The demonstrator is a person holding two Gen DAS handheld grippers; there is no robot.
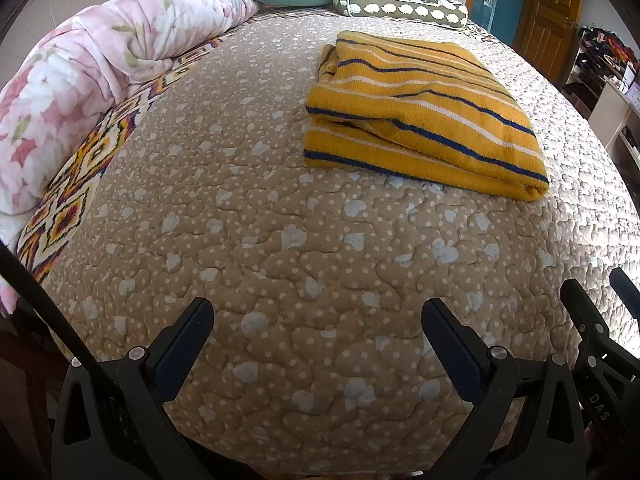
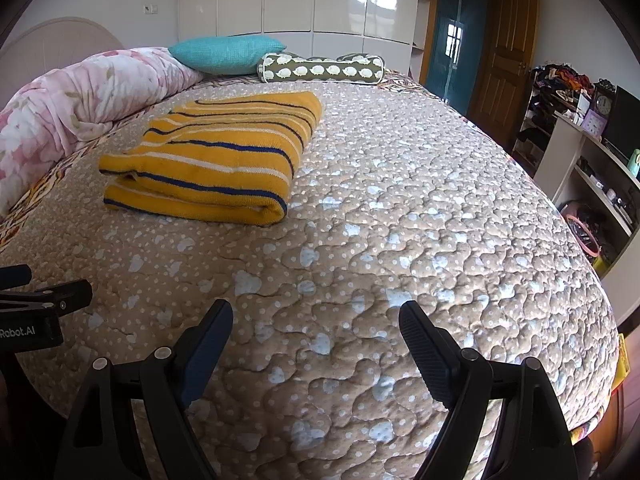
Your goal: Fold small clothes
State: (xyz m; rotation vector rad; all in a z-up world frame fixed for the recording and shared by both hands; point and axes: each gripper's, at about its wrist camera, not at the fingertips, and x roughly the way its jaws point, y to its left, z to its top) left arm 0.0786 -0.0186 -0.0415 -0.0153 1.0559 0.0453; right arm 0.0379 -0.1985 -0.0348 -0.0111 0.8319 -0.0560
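Left wrist view: pink quilt (image 1: pixel 80 80) upper left; left gripper (image 1: pixel 318 320) at bottom, fingers wide apart w/ nothing btwn; folded yellow striped top (image 1: pixel 424 116) upper right on bedspread (image 1: pixel 280 240). Right wrist view: top upper left; right gripper (image 2: pixel 316 322) at bottom, likewise spread, empty.

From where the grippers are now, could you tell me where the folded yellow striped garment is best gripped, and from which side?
I'd take the yellow striped garment at its thick folded edge facing the grippers, coming in low from the near side. There the layers are stacked into a rounded roll standing proud of the quilt, so open jaws could likely close over it.
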